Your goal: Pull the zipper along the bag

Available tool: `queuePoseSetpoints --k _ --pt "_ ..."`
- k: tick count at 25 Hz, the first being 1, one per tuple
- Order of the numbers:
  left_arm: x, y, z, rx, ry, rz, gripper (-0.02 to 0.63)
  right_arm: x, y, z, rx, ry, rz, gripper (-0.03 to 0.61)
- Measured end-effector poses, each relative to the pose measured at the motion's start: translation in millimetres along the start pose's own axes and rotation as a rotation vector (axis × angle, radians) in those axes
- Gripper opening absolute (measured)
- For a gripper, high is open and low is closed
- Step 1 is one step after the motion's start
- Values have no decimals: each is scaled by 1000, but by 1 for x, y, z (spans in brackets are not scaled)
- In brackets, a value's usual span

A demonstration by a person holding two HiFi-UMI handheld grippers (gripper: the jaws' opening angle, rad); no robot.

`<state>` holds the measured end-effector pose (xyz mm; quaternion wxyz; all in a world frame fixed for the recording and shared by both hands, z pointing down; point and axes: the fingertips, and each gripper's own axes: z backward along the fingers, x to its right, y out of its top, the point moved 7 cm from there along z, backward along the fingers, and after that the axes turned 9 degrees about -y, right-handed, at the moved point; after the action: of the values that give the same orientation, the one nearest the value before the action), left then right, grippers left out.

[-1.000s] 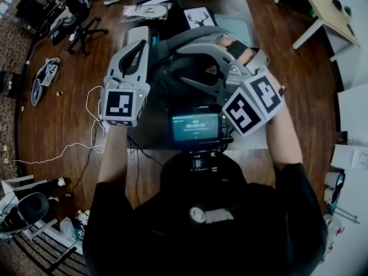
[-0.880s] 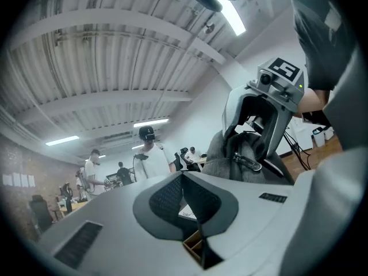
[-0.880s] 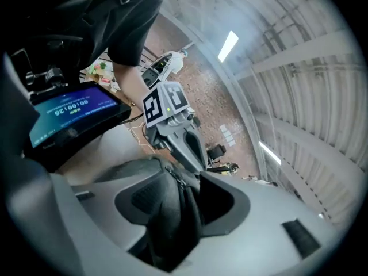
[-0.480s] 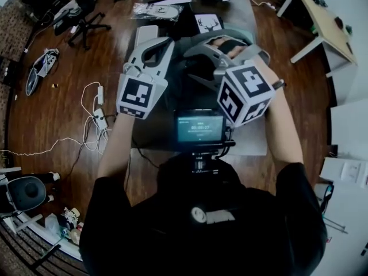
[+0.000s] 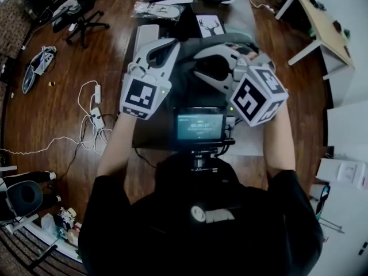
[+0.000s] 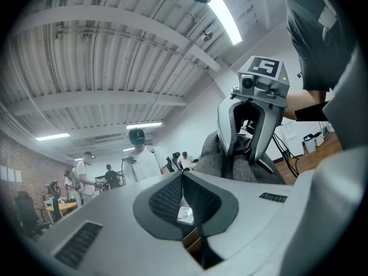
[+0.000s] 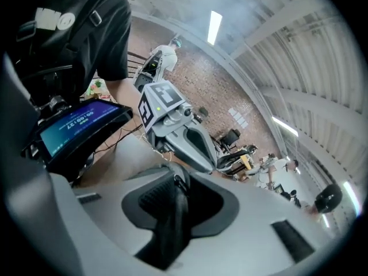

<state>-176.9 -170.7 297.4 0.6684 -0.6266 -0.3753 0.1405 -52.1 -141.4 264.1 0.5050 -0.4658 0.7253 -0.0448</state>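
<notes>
The fingers of the right gripper (image 7: 175,183) have just been closing and now pinch a dark pull strap (image 7: 171,223) that runs down between the pads. A small metal ring sits at the strap's upper end. The fingers of the left gripper (image 6: 183,180) are pressed together along a single seam, and nothing shows between them.

Seen from the left gripper view, the right gripper stands upright just ahead, with its tips sunk into the folded grey fabric of the bag (image 6: 215,154). From the right gripper view, the left gripper lies close in front, with its marker cube turned toward the camera.

In the head view the bag is a dark grey mound on the bench (image 5: 238,13), lying between the two grippers. The left gripper is at its left edge and the right gripper reaches over its top from the right. Whether the left fingers touch the fabric cannot be told.

Nearer the person, a small screen (image 5: 199,125) glows teal below the bag. A card with a deer print (image 5: 208,23) lies at the far end of the bench. A white cable (image 5: 86,134) trails over the wooden floor (image 5: 57,96) on the left.
</notes>
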Motion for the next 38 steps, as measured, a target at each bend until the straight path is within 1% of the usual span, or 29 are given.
queuePoseSetpoints --k 2,5,7,9,10,11,12,14,17,19,21,23,26,31,38 --pt "0 -1 1 10 -4 2 5 -1 1 1 15 21 -35 107" --pt "0 -1 2 29 -7 24 5 2 4 2 22 101 -100 106" --pt "0 0 2 34 -7 27 5 6 6 5 21 142 -120 106" --pt "1 2 2 35 -10 29 5 11 8 9 45 153 -156 103" --pt "2 2 2 34 -13 36 5 13 9 11 52 141 -185 86" --pt "2 2 3 33 -15 42 5 16 10 12 42 113 -207 54" --pt "3 2 3 33 -15 44 3 17 11 12 14 71 -207 29" --pt "2 1 4 40 -14 39 5 12 12 8 -56 -29 -140 21" --pt "3 2 4 45 -21 33 3 5 11 1 -106 -202 -31 22" --pt "7 2 2 42 -39 19 5 2 9 -1 -113 -294 -15 17" --pt "10 6 0 43 -50 9 5 1 9 2 -89 -353 -83 14" --pt "11 11 -2 38 -32 4 5 1 8 6 -51 -381 -195 14" --pt "11 18 -13 22 -8 3 5 4 1 11 -27 -374 -334 14" --pt "12 18 -20 11 -42 24 3 10 2 17 -27 -393 -494 14" --pt "12 18 -21 9 -50 28 2 17 -17 34 48 -437 -768 14"
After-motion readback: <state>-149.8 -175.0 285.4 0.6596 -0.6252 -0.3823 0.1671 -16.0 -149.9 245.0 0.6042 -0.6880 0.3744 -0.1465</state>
